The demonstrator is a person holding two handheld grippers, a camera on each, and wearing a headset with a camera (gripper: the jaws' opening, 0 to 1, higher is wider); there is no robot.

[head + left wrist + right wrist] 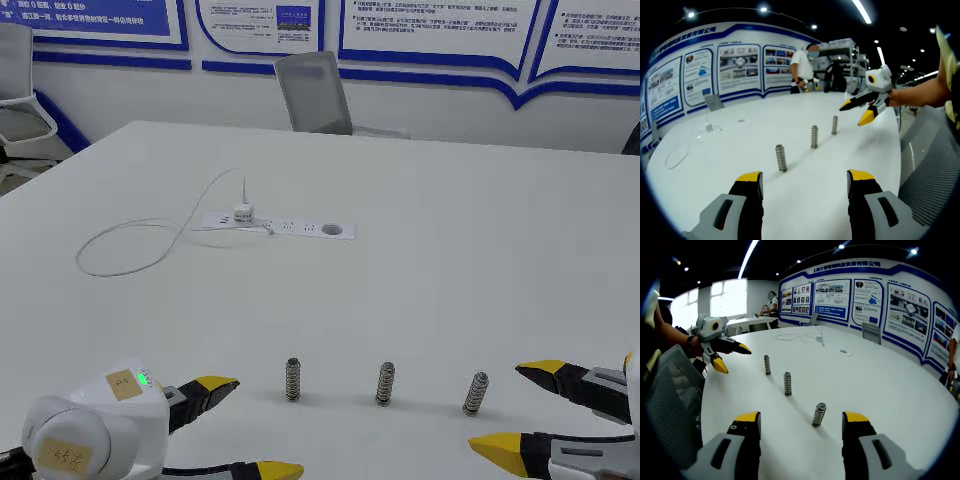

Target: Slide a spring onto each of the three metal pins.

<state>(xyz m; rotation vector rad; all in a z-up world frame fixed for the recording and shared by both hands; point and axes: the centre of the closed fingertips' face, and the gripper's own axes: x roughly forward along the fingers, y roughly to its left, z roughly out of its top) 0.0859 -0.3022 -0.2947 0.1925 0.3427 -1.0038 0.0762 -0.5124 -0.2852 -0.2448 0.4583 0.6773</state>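
My left gripper (255, 425) and right gripper (505, 405) both have black jaws capped in bright yellow on white and pale grey housings; the left one carries a small green light (143, 378) and tan paper labels (124, 384). The three springs (385, 383) are dull silver-grey, banded darker between the coils, against a plain white table (450, 270). I see a white power strip (300, 228), a grey chair (312, 92), and white wall boards (430, 30) edged in deep blue.

springs (385, 383) x3 row on table (480, 250) | pwr strip (290, 228) behind
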